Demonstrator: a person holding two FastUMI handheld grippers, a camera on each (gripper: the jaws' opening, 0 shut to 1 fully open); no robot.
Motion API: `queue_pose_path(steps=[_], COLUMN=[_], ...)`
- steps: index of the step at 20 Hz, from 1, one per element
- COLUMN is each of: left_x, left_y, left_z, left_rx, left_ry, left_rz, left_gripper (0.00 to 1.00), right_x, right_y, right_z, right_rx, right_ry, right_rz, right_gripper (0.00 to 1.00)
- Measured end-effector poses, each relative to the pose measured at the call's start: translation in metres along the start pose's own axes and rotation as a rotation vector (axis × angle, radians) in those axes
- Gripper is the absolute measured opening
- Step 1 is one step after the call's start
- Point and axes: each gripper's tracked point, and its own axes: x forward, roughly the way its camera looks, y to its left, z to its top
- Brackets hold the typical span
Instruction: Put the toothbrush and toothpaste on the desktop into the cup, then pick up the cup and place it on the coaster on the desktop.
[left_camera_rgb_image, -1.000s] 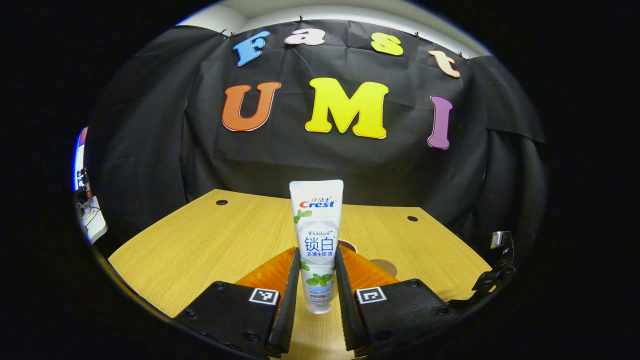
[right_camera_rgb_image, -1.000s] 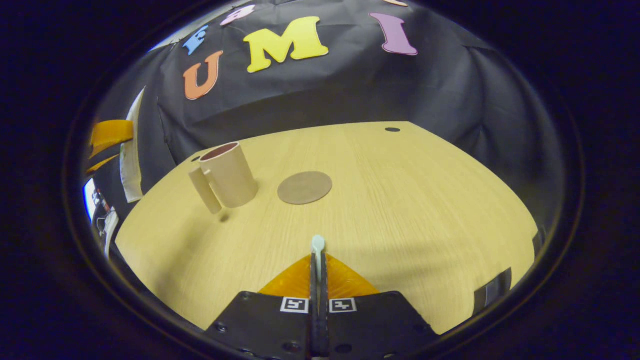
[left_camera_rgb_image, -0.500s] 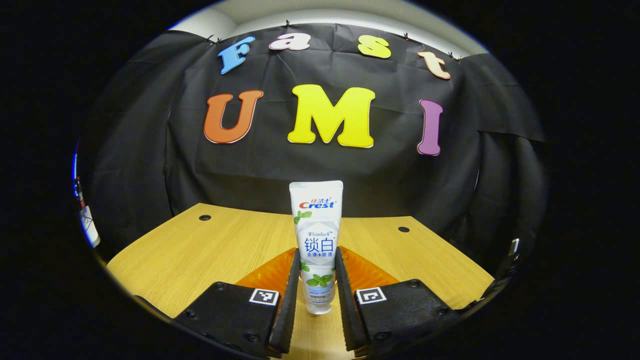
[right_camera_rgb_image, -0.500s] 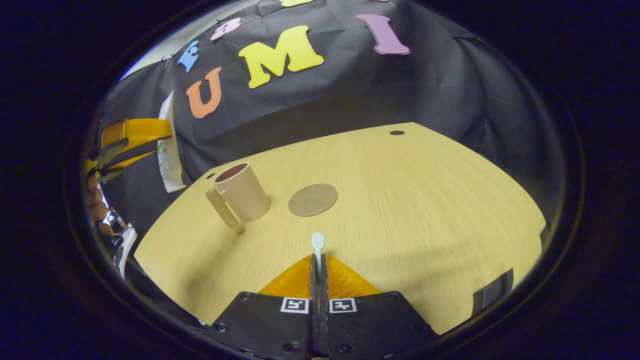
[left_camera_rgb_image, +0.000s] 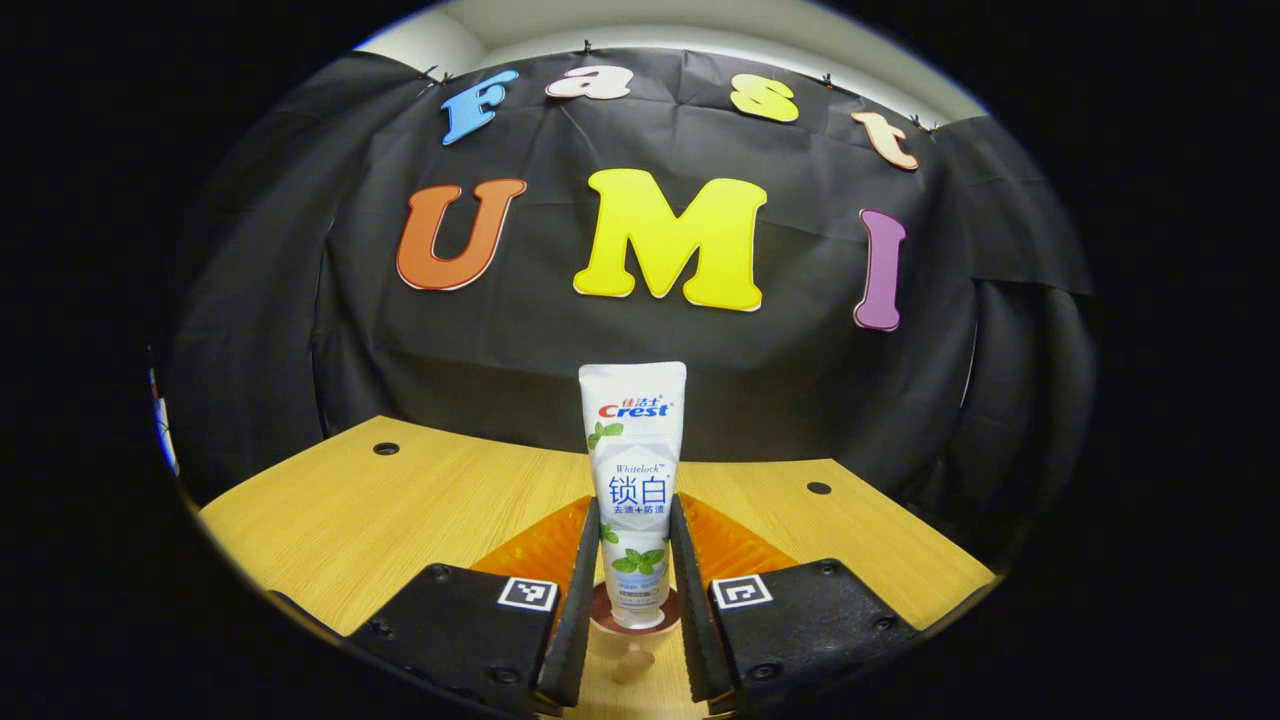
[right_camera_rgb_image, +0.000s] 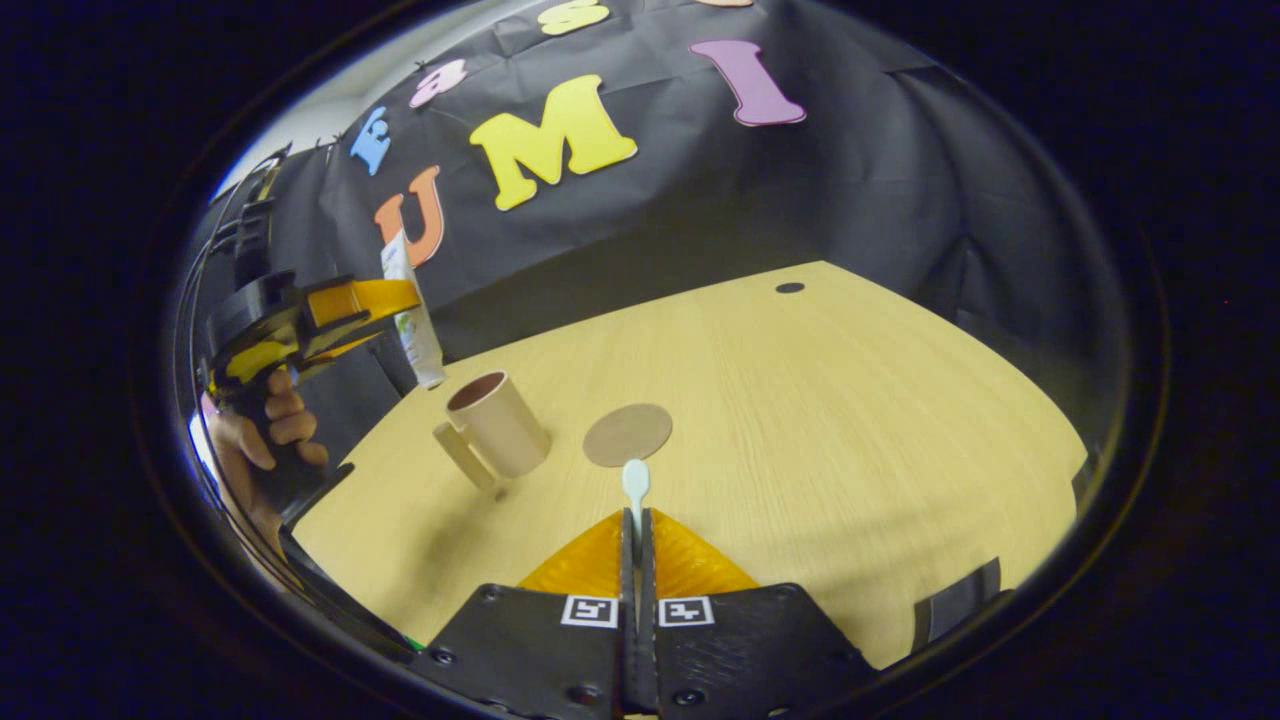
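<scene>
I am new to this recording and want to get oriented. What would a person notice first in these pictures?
First, the toothpaste tube, held upright between the left gripper fingers, right above the open cup. Next, in the right gripper view, the right gripper fingers pinch a toothbrush that points toward the round coaster, which lies on the wooden desktop just beside the cup.

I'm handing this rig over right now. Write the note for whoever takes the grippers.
Left gripper: shut on the toothpaste, held upright, cap down, just above the cup.
Right gripper: shut on the toothbrush, over the desktop.
Cup: empty, upright on the desktop, left of the coaster in the right gripper view, apart from it.
Done: both items picked up.
Left: drop the toothpaste and toothbrush in the cup, then set the cup on the coaster.
</scene>
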Motion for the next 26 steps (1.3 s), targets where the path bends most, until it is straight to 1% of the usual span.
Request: queue_pose_path(steps=[4, 8, 14, 17, 19, 21, 23, 24, 26], left_x=[0.013, 0.018, 0.023, 0.023, 0.022, 0.023, 0.018, 0.015, 0.01], left_y=[-0.002, 0.002, 0.011, 0.005, 0.007, 0.006, 0.002, 0.0, 0.0], left_z=[-0.012, -0.022, -0.044, -0.044, -0.039, -0.041, -0.049, -0.051, -0.052], left_rx=[-0.006, -0.028, -0.044, -0.039, -0.02, 0.001, -0.014, -0.025, -0.038], left_ry=[0.033, 0.063, 0.141, 0.147, 0.122, 0.126, 0.152, 0.161, 0.165], left_rz=[-0.005, 0.006, 0.026, 0.012, 0.018, 0.026, 0.007, 0.0, -0.009], left_gripper=[0.42, 0.43, 0.45, 0.46, 0.49, 0.55, 0.62, 0.68, 0.74], right_x=[-0.003, -0.008, -0.014, -0.017, -0.019, -0.02, -0.023, -0.025, -0.029], right_y=[0.0, 0.002, 0.005, 0.006, 0.008, 0.013, 0.017, 0.019, 0.025], right_z=[0.006, 0.011, 0.014, 0.017, 0.016, 0.016, 0.016, 0.017, 0.021], right_rx=[-0.005, -0.011, -0.02, -0.023, -0.03, -0.037, -0.051, -0.057, -0.059], right_ry=[-0.011, -0.027, -0.041, -0.05, -0.053, -0.059, -0.069, -0.074, -0.088], right_rz=[0.007, 0.017, 0.029, 0.035, 0.041, 0.052, 0.061, 0.065, 0.074], right_gripper=[0.0, 0.0, 0.0, 0.02, 0.0, 0.0, 0.0, 0.0, 0.0])
